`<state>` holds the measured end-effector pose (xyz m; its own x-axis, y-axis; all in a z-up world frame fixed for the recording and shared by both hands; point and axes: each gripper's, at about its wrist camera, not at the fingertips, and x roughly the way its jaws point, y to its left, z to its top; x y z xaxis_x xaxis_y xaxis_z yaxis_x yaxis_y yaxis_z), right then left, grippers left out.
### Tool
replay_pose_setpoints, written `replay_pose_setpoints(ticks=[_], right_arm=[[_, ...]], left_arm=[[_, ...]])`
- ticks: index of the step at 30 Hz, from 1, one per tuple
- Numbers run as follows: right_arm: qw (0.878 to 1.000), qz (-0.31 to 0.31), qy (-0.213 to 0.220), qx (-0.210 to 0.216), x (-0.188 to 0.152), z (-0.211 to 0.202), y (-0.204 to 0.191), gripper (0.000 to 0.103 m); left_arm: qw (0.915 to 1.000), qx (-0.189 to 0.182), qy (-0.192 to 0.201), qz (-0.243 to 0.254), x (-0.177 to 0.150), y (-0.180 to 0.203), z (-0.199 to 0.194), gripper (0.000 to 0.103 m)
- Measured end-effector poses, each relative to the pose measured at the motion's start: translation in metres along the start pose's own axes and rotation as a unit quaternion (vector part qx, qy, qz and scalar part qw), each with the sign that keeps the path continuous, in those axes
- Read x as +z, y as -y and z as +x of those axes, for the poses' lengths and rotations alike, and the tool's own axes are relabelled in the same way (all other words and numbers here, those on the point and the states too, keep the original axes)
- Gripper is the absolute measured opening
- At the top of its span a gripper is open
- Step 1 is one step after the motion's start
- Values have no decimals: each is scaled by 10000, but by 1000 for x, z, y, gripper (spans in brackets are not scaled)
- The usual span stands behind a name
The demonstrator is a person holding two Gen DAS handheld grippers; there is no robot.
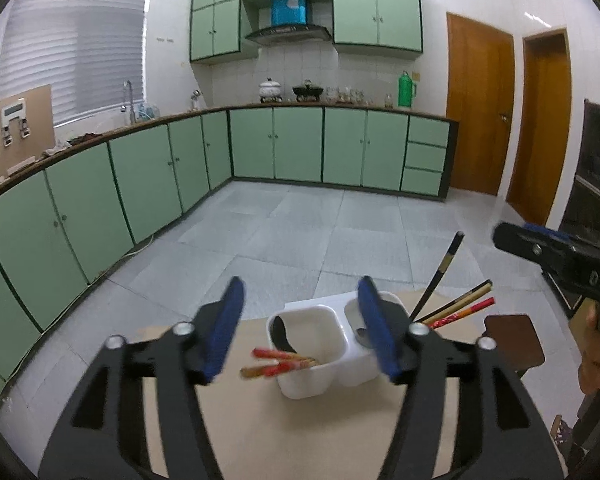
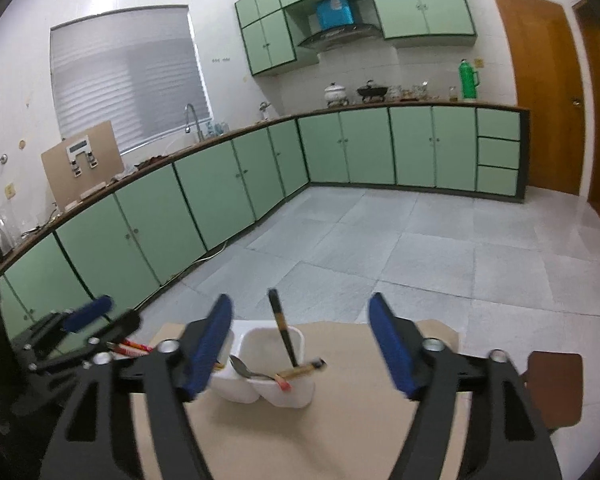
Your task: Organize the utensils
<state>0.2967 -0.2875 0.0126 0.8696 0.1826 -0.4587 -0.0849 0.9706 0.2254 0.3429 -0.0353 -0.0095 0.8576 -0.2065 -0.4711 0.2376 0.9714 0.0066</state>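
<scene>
In the right wrist view only, a spoon (image 2: 246, 369) shows in the holder (image 2: 296, 394).

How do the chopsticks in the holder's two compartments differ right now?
The red chopsticks in the left compartment lie nearly flat, poking toward the camera; the dark chopstick in the right compartment stands steeply. The left compartment shows only red-patterned sticks; the right mixes dark, tan and red. Both groups sit inside the white holder.
</scene>
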Motion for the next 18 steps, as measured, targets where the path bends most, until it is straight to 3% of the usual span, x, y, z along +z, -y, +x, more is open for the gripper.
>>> replay_pose_setpoints(ticks=[6,9,18], right_arm=[[9997,21,138,-214,-26,-39,9,97],[9997,121,61,-207,-43,-54,16,97],[9994,119,-275,-183,-84,-87,18,97]], left_arm=[[9997,104,124,-198,-17,-3,-39,81],[9994,127,108,-302,-29,-5,-56,89],[9991,224,77,-354,-65,1,-106,94]])
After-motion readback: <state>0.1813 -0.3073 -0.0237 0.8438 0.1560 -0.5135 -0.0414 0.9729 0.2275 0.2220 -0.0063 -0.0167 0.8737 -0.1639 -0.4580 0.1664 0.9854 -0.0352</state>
